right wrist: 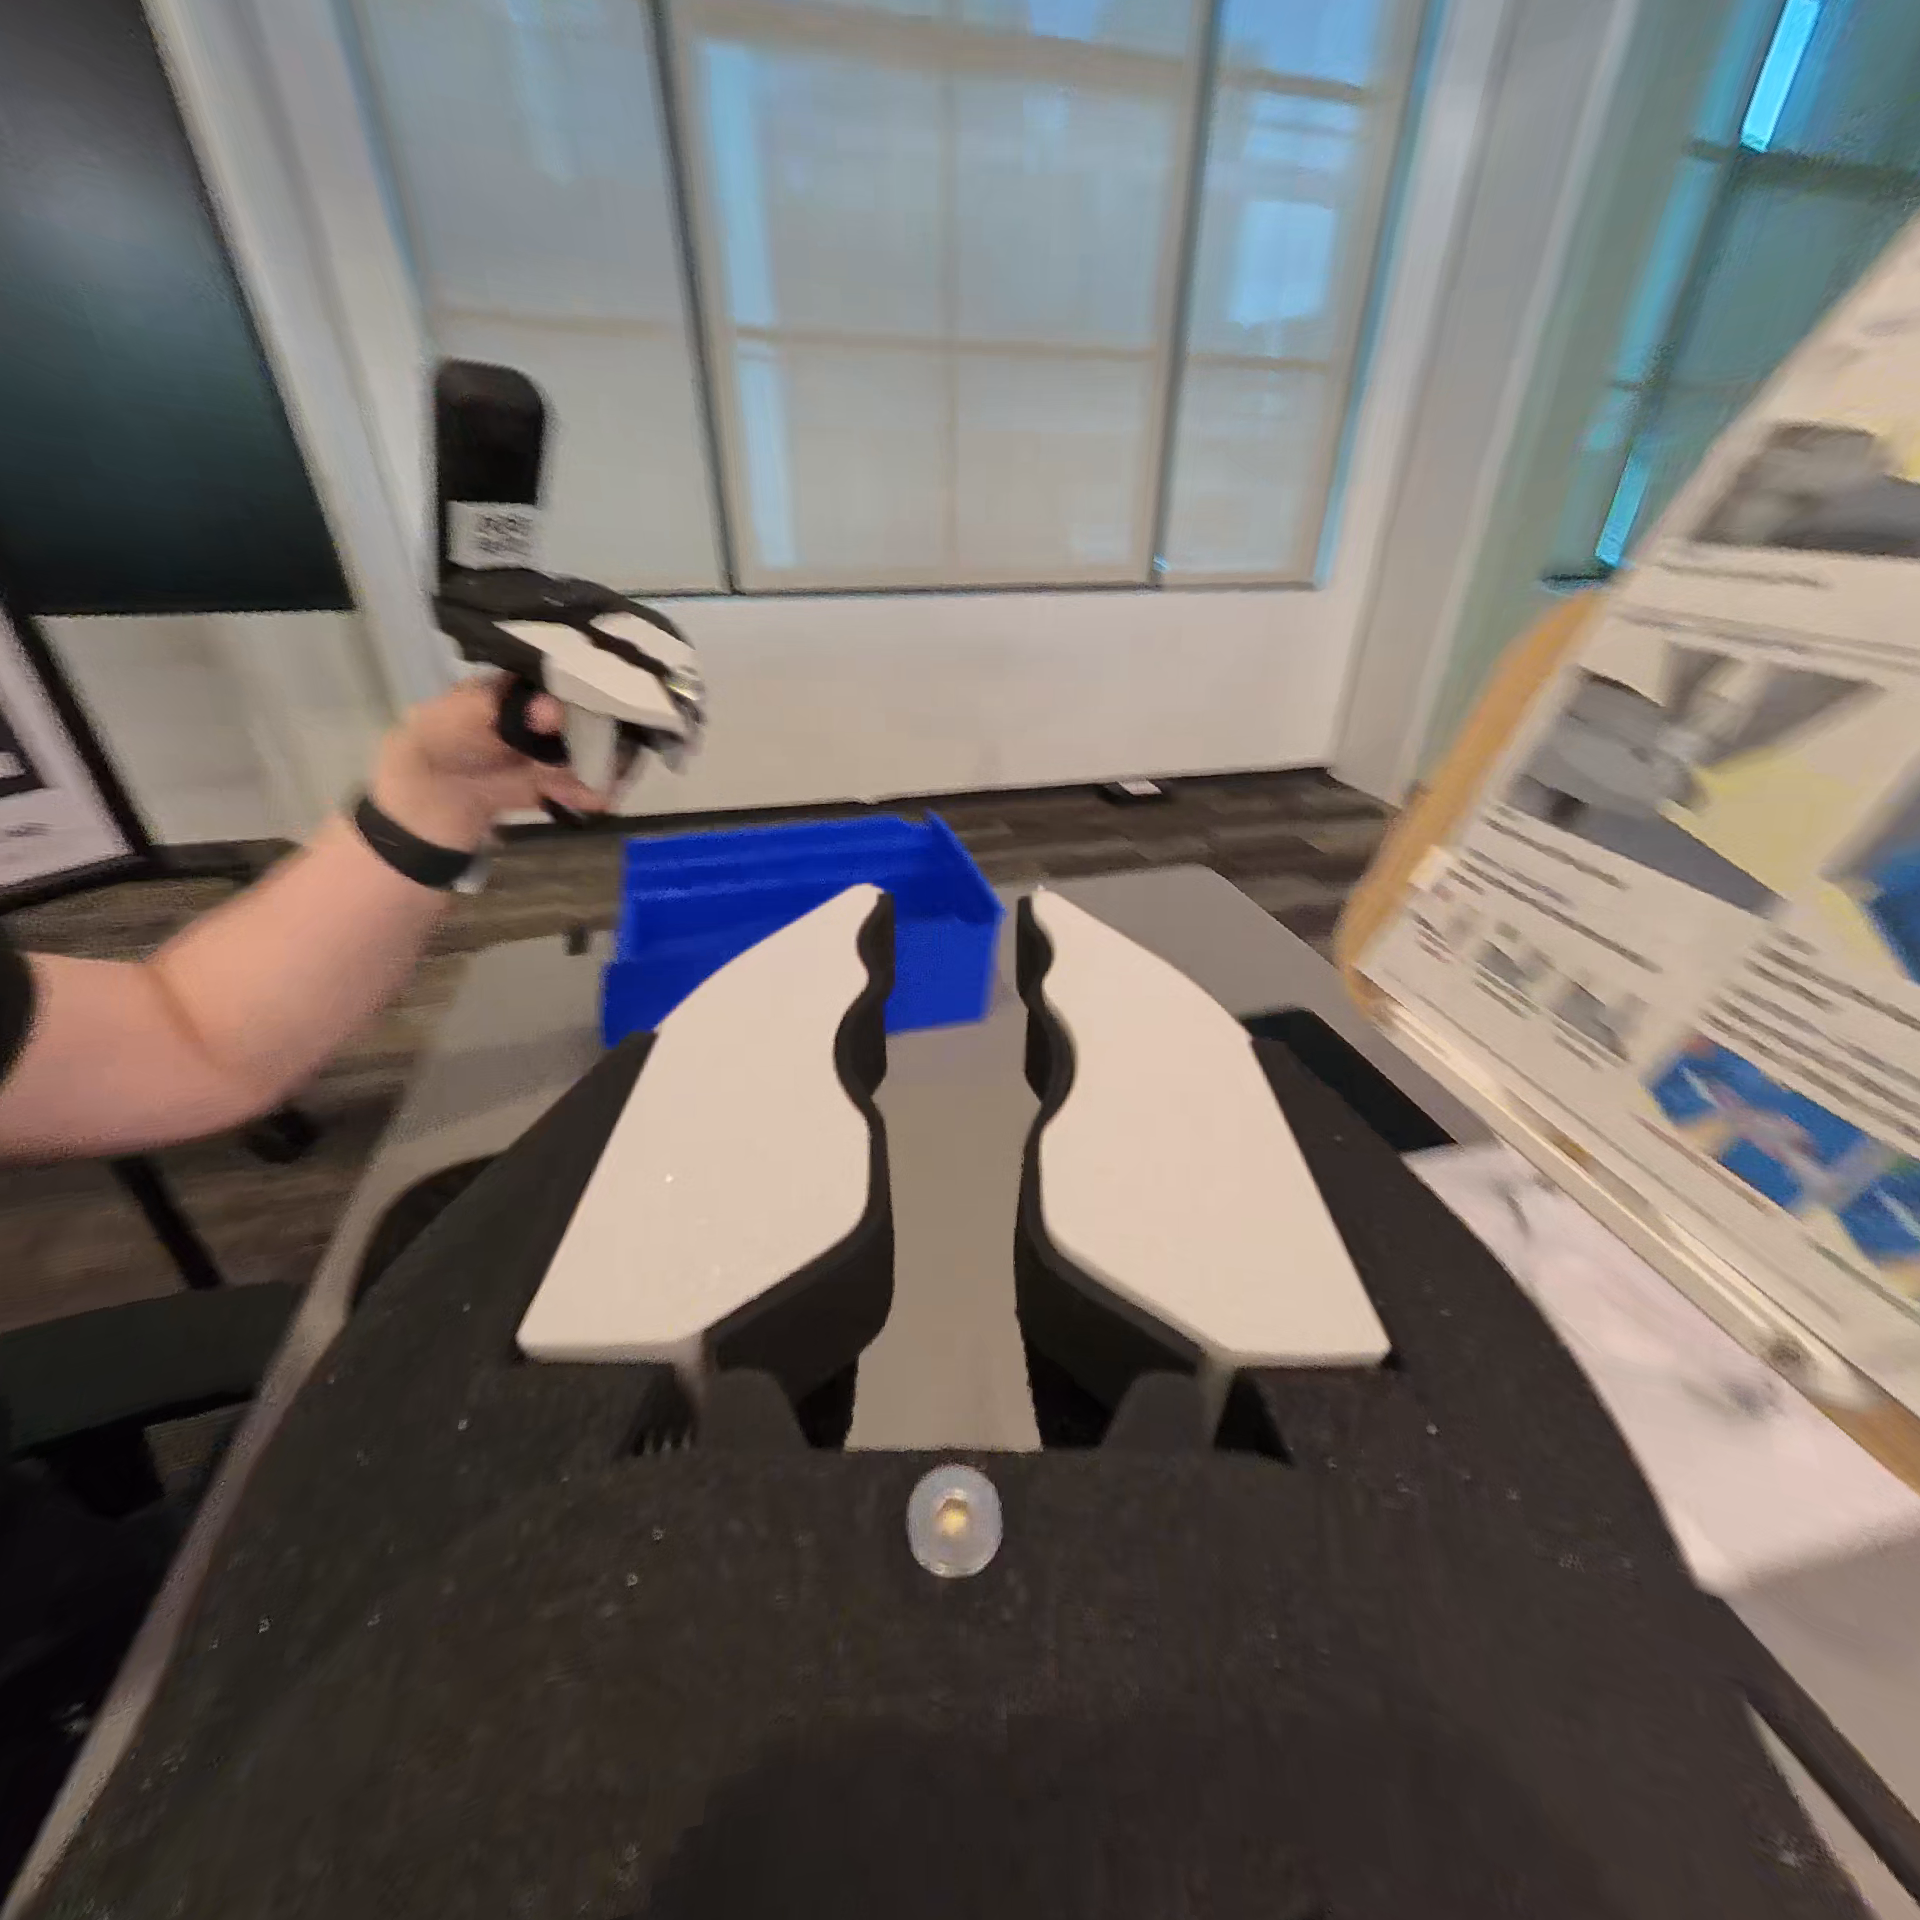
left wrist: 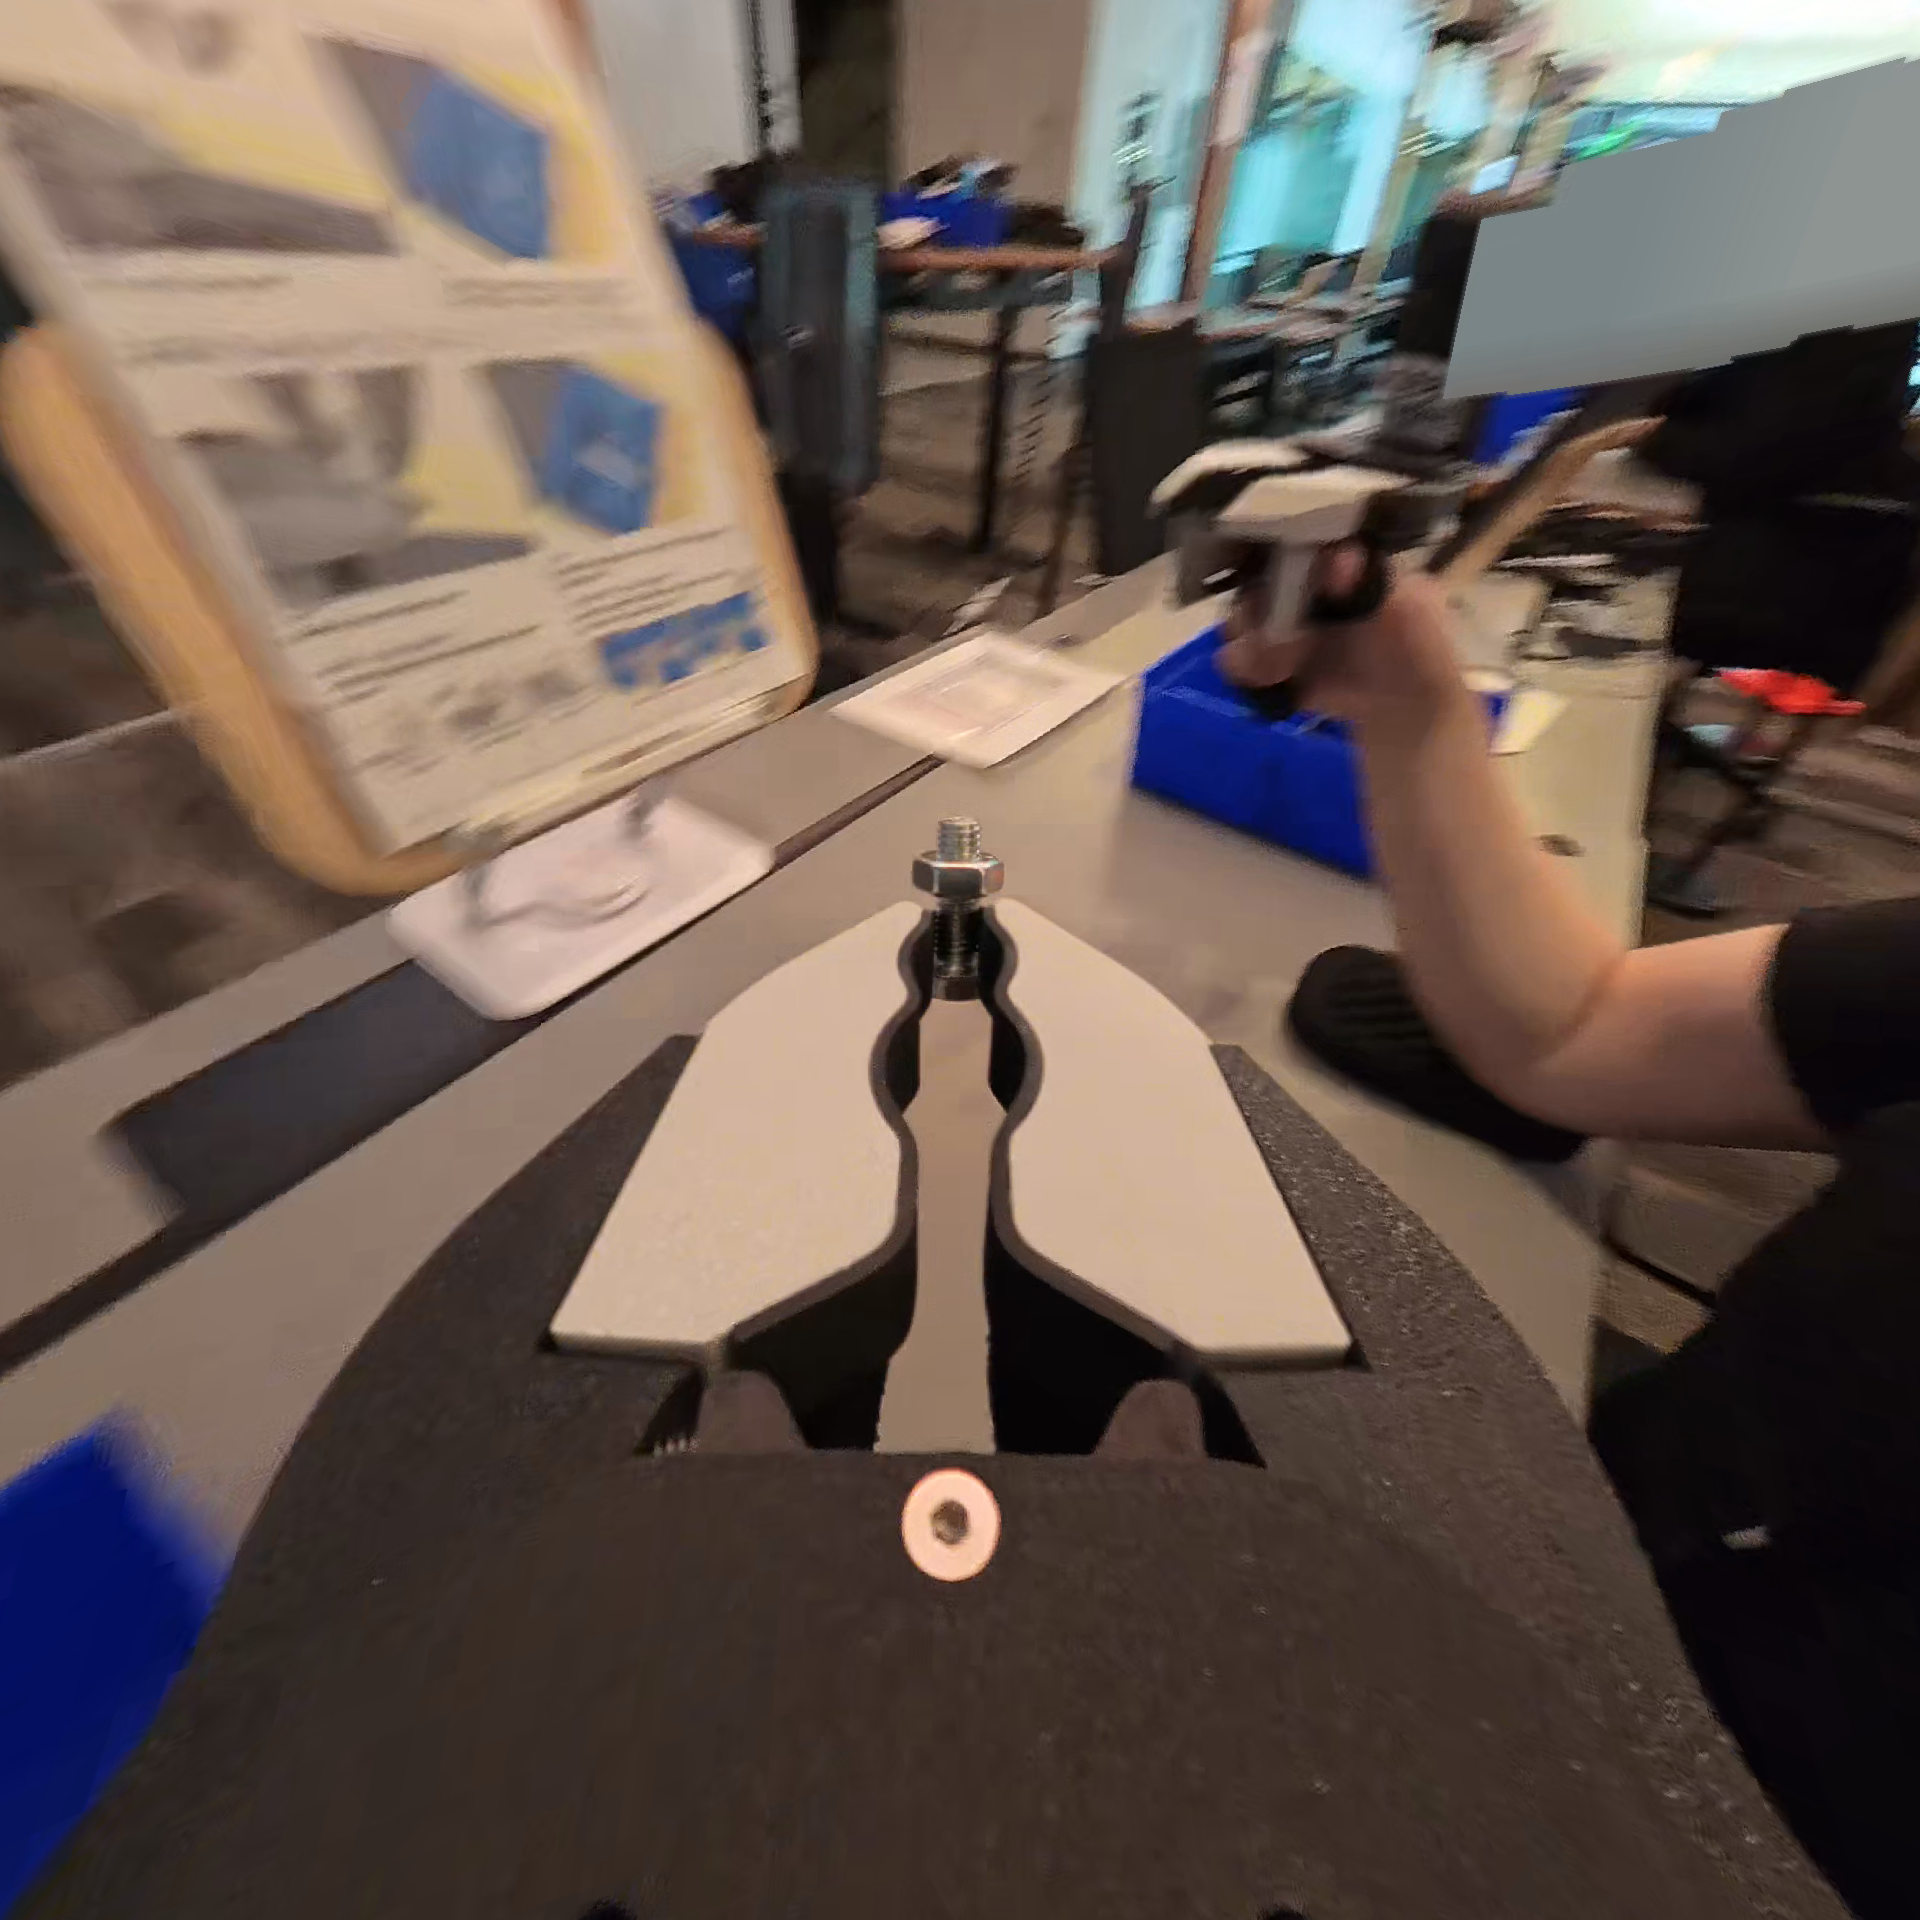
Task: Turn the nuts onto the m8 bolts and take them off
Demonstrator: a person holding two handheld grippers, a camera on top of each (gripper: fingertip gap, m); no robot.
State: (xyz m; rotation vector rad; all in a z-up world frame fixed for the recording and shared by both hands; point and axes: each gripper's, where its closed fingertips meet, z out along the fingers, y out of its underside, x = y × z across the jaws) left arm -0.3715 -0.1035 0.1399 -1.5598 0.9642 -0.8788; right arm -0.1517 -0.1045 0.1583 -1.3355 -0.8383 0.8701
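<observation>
My left gripper (left wrist: pixel 956 935) is shut on a steel M8 bolt (left wrist: pixel 954 951), gripping its lower shank so it stands upright between the fingertips. A hex nut (left wrist: pixel 957 875) sits on the thread near the bolt's top, a short threaded tip showing above it. My right gripper (right wrist: pixel 954 914) is open and empty, held above the grey table with a blue bin (right wrist: pixel 790 914) beyond its fingertips. The right gripper also shows blurred in the left wrist view (left wrist: pixel 1288 530), raised in a hand. The left gripper shows far off in the right wrist view (right wrist: pixel 613 675).
A tilted instruction board with a wooden frame (left wrist: pixel 395 416) stands on a white base (left wrist: pixel 582 894) on the table (left wrist: pixel 1143 883). A blue bin (left wrist: pixel 1247 748) sits at the table's far right, a white sheet (left wrist: pixel 977 696) beside it. Another blue bin corner (left wrist: pixel 83 1621) shows at the lower left. Left tips to right tips: about 20 cm.
</observation>
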